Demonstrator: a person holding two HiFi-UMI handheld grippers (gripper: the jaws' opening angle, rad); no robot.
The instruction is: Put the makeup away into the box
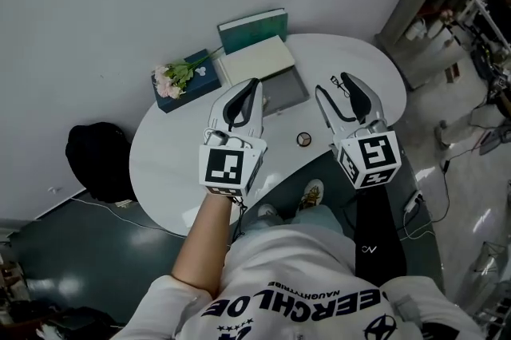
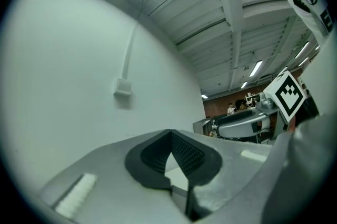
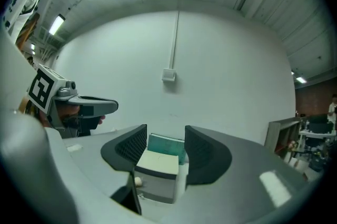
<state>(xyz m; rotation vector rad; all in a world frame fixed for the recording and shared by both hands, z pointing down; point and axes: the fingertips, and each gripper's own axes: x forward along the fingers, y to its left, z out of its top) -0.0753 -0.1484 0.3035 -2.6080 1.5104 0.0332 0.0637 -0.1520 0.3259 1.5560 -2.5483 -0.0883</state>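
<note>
Looking down, we are holding the left gripper pinched shut and the right gripper parted, both level over the round white table. A small round compact is lying between them, behind their tips. The left gripper view is showing only ribbed black pads meeting. The right gripper view is framing a cream-topped grey box ahead between its jaws, untouched.

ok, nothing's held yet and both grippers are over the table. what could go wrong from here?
1. The small round item lies on the table near its front edge, between the grippers; a careless sweep could knock it off.
2. The left gripper is shut and empty, its tips close to the box; pushing forward could shove the box.
3. The right gripper is open, but the item looks flat, so it might slip.
</note>
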